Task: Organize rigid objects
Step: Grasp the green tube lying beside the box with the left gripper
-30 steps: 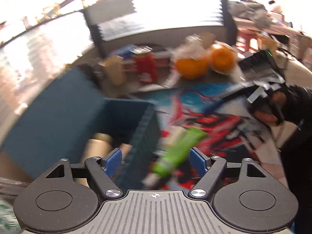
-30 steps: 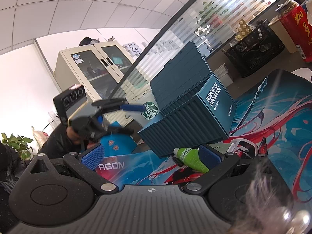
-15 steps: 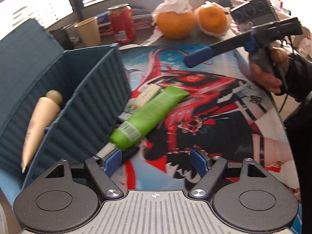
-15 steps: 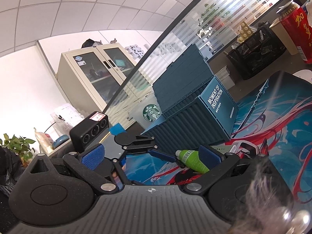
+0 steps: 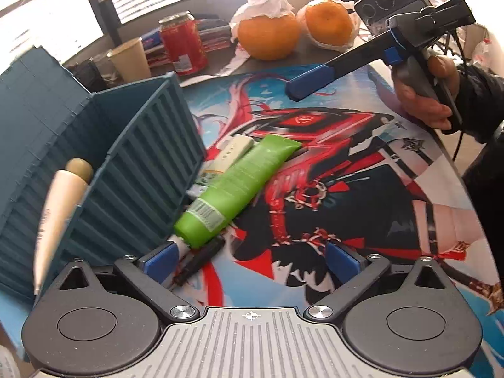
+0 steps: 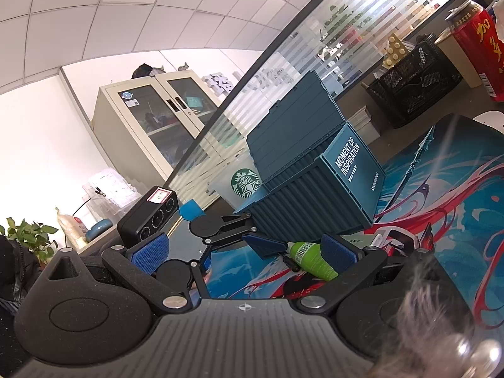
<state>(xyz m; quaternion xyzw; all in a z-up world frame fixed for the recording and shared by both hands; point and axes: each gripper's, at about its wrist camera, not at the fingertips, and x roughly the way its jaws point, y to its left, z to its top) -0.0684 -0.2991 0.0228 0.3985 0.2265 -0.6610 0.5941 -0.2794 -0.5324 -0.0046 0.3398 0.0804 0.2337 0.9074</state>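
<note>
Stowed: cream tube (image 5: 55, 208) in blue bin (image 5: 151, 170), nine o'clock. Pending: green tube (image 5: 239, 186), white tube (image 5: 231, 152), black pen (image 5: 198, 261) on mat, centre. Left gripper (image 5: 249, 256) just widened, empty; right gripper (image 6: 244, 250) agape, empty.

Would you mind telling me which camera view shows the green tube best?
The left wrist view: the green tube lies full length on the printed mat beside the blue box, label and crimped end visible. The right wrist view shows only its cap end, partly behind that gripper's own finger.

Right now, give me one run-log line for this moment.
left gripper: jaws just opening, empty | green tube: on mat beside blue box | right gripper: open, empty
</note>
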